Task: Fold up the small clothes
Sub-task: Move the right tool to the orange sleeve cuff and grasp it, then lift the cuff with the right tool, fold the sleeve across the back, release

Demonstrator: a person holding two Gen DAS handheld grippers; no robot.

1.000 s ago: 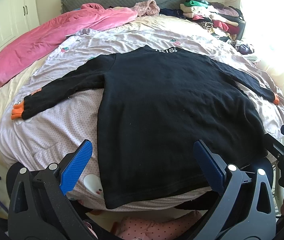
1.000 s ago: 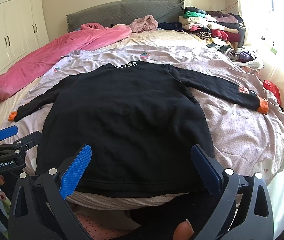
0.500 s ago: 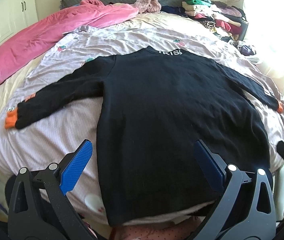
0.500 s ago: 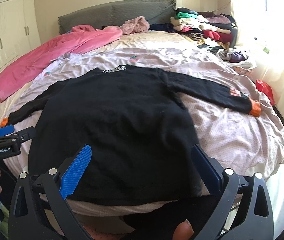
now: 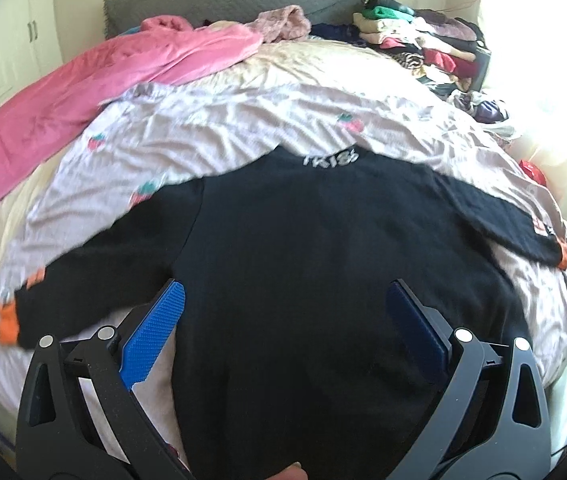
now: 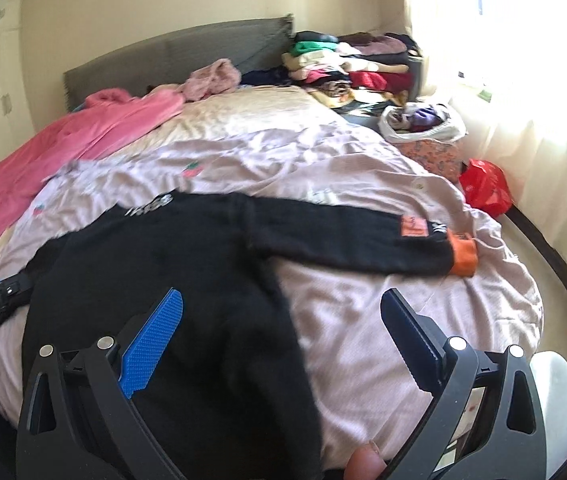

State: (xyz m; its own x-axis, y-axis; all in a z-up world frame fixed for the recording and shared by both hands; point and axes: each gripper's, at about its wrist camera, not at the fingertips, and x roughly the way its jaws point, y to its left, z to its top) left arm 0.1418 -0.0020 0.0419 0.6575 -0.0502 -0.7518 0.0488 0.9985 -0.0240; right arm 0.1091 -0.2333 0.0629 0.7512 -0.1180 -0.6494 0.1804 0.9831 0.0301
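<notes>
While both grippers' jaws gape empty, the black sweater [image 5: 323,260] lies flat, sleeves spread.

Left tongs [image 5: 283,320] spread wide over flat black sweater [image 5: 323,260].

Bed [image 5: 7,216]: lilac sheet [image 5: 243,120], pink blanket [image 5: 83,92], black sweater [image 5: 323,260].

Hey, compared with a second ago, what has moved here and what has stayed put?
Both grippers moved forward over the bed. The left gripper came in over the flat black long-sleeved sweater; the right gripper swung right, towards the sleeve with the orange cuff. Both stayed open and took hold of nothing. The sweater still lies spread on the pale lilac sheet, and the pink blanket is unmoved.
</notes>
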